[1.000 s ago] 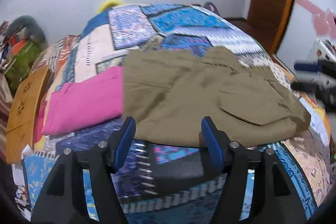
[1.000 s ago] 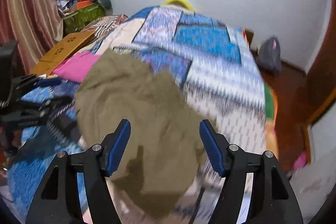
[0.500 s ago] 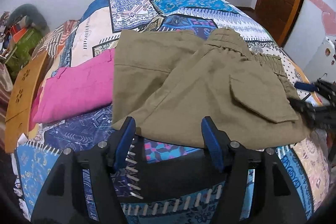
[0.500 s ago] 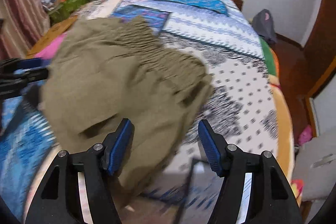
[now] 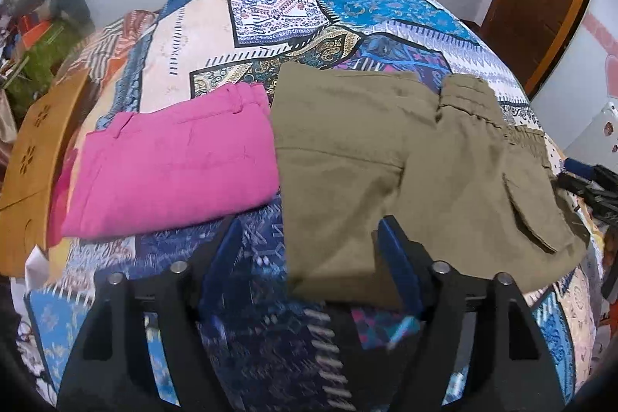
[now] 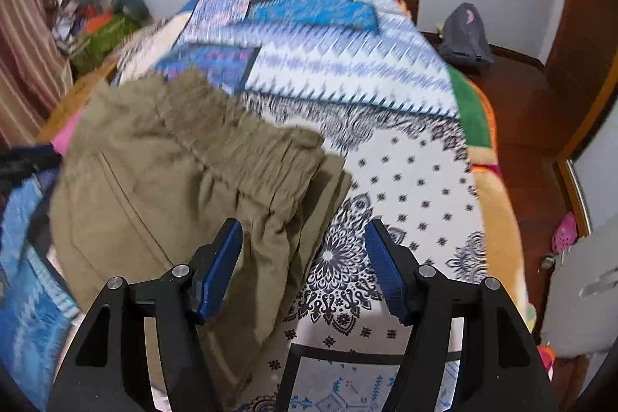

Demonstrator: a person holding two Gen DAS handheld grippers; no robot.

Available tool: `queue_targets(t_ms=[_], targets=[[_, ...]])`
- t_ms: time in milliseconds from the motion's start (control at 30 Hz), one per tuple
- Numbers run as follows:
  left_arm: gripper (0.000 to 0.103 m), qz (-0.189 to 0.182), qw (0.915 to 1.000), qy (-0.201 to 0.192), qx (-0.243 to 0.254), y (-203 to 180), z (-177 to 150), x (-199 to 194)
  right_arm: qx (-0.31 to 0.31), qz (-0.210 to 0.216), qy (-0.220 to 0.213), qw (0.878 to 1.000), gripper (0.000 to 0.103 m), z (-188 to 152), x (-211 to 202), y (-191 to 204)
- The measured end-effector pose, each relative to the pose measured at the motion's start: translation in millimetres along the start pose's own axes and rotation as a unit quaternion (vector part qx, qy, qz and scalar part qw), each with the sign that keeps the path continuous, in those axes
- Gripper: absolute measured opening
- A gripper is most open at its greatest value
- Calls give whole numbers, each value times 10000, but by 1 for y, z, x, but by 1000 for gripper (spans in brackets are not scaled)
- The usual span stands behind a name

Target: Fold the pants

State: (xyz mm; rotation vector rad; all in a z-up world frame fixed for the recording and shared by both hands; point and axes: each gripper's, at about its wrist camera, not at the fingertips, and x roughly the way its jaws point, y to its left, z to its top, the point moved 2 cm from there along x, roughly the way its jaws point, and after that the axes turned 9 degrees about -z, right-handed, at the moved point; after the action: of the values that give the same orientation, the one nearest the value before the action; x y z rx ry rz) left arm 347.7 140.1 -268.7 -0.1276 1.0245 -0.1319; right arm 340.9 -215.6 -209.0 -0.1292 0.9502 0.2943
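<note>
Olive khaki pants [image 5: 386, 161] lie folded on the patterned bedspread [image 5: 270, 2], with the elastic waistband at the right and a flap pocket near the front right. They also show in the right wrist view [image 6: 174, 180]. My left gripper [image 5: 313, 250] is open and empty just above the pants' near left corner. My right gripper [image 6: 303, 250] is open and empty over the waistband edge. The right gripper also shows at the right edge of the left wrist view [image 5: 591, 184].
Folded pink pants [image 5: 174, 165] lie just left of the khaki pants. A wooden board [image 5: 34, 157] leans at the bed's left side. A pile of bags and clothes [image 6: 100, 22] sits by the wall. A grey bag [image 6: 463, 37] lies on the floor right of the bed.
Both grippers have drawn back from the khaki pants. The pants now lie still on the bed, and the left view has shifted left toward the pink pants.
</note>
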Motion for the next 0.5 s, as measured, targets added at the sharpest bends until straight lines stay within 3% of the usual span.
queue_targets(t_ms=[100,300,500], targets=[[75,-121,9998,133,-20,5,7,17,179,199,130,9996,71,1,0,1],[77,-340,9987,360,70,4,22,50,202,228,474,9984,72,-12,27,10],[76,-445,9984,321,124,-2,29,65,633,770,660,9928,72,-9,53,-1]])
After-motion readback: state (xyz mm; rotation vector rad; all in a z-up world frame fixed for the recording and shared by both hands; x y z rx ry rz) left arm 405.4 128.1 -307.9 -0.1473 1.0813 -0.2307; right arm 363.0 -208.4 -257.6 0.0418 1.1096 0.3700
